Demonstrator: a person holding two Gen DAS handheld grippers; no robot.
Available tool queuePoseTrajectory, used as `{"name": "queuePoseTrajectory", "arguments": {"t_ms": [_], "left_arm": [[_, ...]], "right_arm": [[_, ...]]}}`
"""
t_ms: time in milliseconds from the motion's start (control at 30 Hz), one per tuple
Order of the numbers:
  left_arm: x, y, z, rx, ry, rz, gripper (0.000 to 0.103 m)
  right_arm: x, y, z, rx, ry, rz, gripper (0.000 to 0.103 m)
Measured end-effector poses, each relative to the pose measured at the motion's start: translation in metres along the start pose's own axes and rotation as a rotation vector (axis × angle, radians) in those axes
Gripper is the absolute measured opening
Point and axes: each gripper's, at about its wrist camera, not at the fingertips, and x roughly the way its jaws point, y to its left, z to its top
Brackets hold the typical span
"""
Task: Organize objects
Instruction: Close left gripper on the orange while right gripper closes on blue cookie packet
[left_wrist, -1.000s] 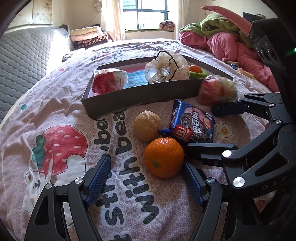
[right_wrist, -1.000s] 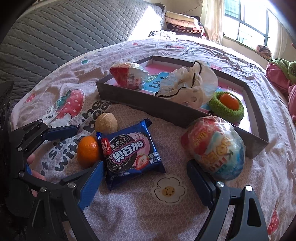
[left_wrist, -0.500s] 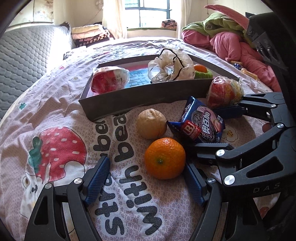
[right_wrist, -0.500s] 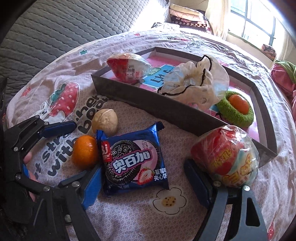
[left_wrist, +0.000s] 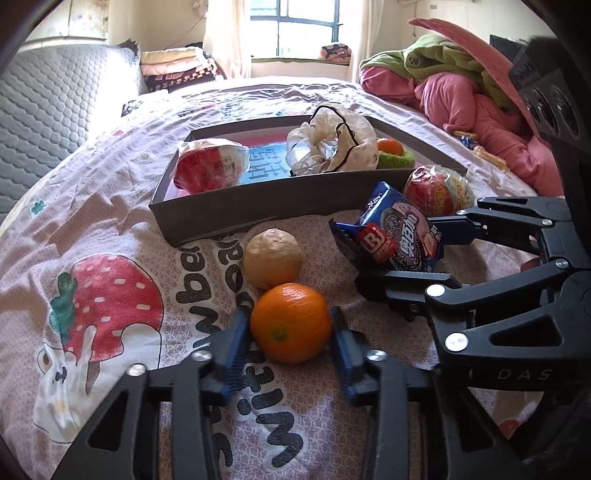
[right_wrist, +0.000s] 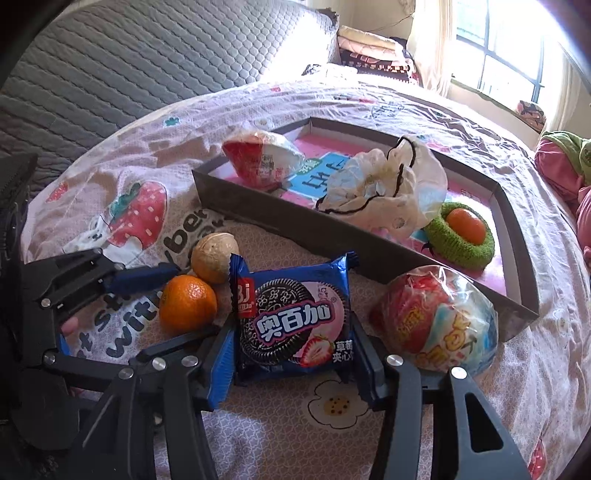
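My left gripper (left_wrist: 290, 325) is shut on an orange (left_wrist: 290, 322) that rests on the bedsheet; the orange also shows in the right wrist view (right_wrist: 187, 302). My right gripper (right_wrist: 293, 341) is shut on a blue cookie packet (right_wrist: 295, 317), which bulges upward in the left wrist view (left_wrist: 395, 232). A pale walnut-like ball (left_wrist: 272, 257) lies just beyond the orange. A wrapped red and blue candy ball (right_wrist: 436, 325) lies right of the packet. A grey tray (right_wrist: 273, 225) behind holds a wrapped red snack (right_wrist: 258, 157), a crumpled plastic bag (right_wrist: 384, 188) and a green knitted ring with a small orange (right_wrist: 461, 230).
All of this sits on a bed with a pink strawberry-print sheet (left_wrist: 103, 302). A grey quilted headboard (right_wrist: 129, 62) rises to the left. Piled pink and green bedding (left_wrist: 461, 88) lies at the far right, and folded blankets (left_wrist: 177, 70) sit under the window.
Both grippers have closed: the left one from wide open onto the orange, the right one from wide open onto the cookie packet, which now buckles between the fingers.
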Motion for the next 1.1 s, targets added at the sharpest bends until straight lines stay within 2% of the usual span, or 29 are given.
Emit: {"name": "queuePoseTrajectory", "arguments": {"t_ms": [533,1100], "left_arm": [[-0.012,0.005,-0.002,-0.055,0.012,-0.022,0.040],[-0.043,-0.002,0.007,-0.048,-0.041,0.008,0.040]], "right_arm": [[-0.021,0.005,-0.003,-0.002,-0.070,0.032,0.054],[-0.052,-0.004,-0.001,0.041,-0.177,0.046,0.054]]}}
